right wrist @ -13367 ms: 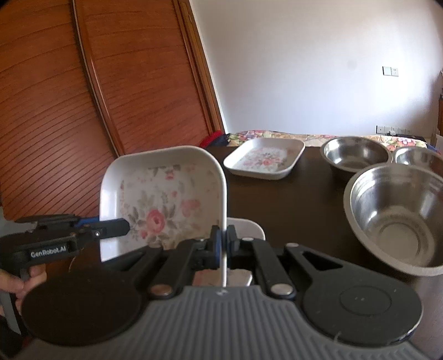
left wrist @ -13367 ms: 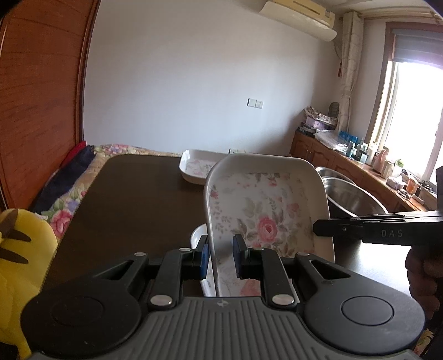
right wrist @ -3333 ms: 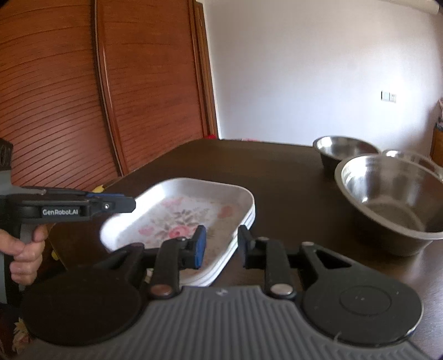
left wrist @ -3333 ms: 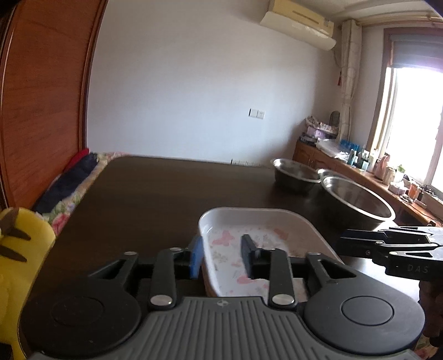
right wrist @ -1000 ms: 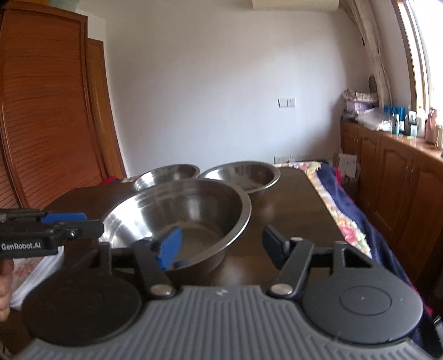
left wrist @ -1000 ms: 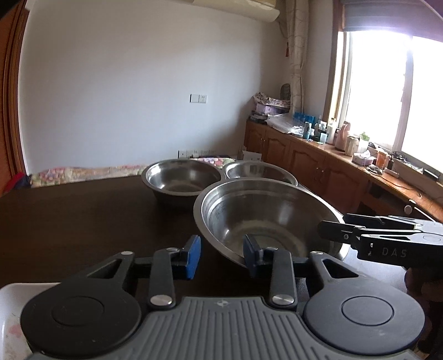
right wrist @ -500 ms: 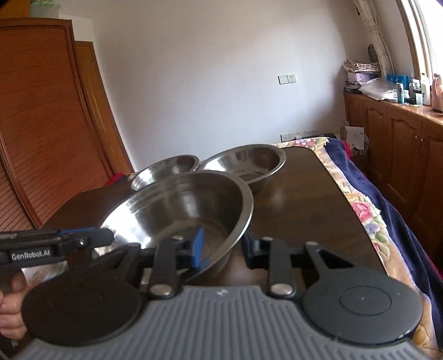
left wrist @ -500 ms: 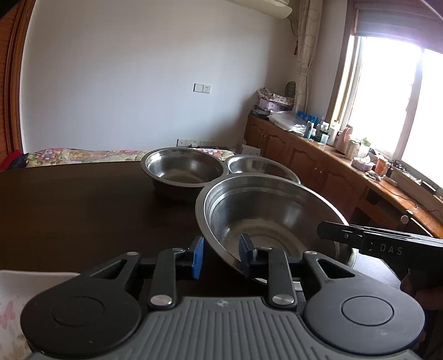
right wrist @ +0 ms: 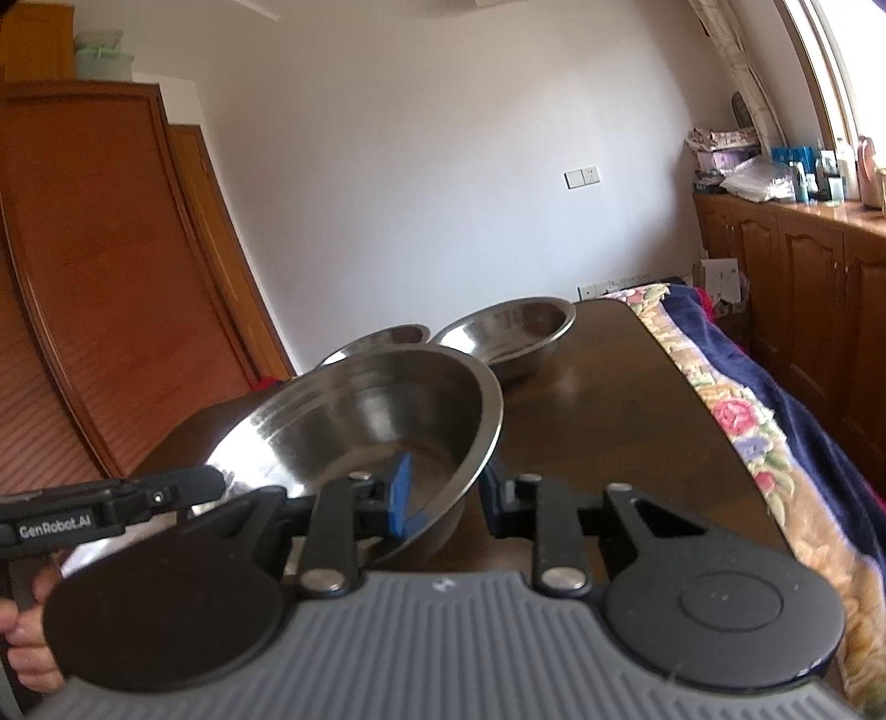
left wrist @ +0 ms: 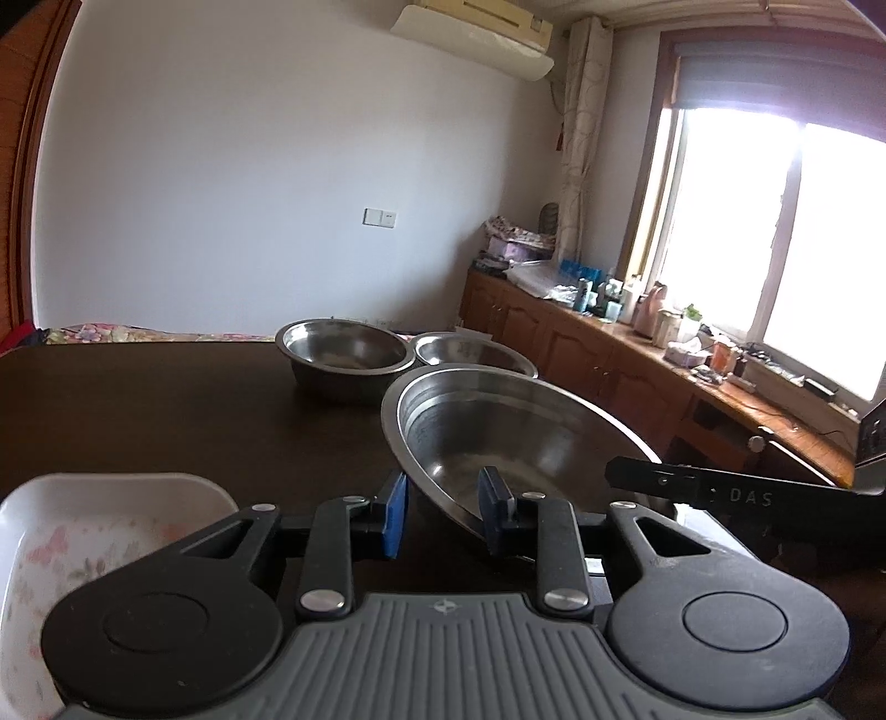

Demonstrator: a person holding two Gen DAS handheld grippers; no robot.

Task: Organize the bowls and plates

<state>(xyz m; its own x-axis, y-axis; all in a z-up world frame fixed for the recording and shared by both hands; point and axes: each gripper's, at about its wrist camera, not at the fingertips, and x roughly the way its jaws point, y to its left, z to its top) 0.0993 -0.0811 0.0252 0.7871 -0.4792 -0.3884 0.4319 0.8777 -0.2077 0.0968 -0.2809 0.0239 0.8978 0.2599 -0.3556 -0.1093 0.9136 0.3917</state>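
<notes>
Two grippers, left gripper (left wrist: 441, 512) and right gripper (right wrist: 444, 501), clamp tilted large bowl (left wrist: 515, 437).

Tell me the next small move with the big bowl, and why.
Probably lift the big bowl level with both grippers and carry it toward the two smaller bowls behind it. The left gripper and right gripper each have jaws closed over opposite sides of its rim, and it already looks tilted off the table.

White wall (left wrist: 249, 166), AC unit (left wrist: 470, 33), bright window (left wrist: 775, 232), wood cabinets (right wrist: 803, 277), wardrobe (right wrist: 99, 277)
</notes>
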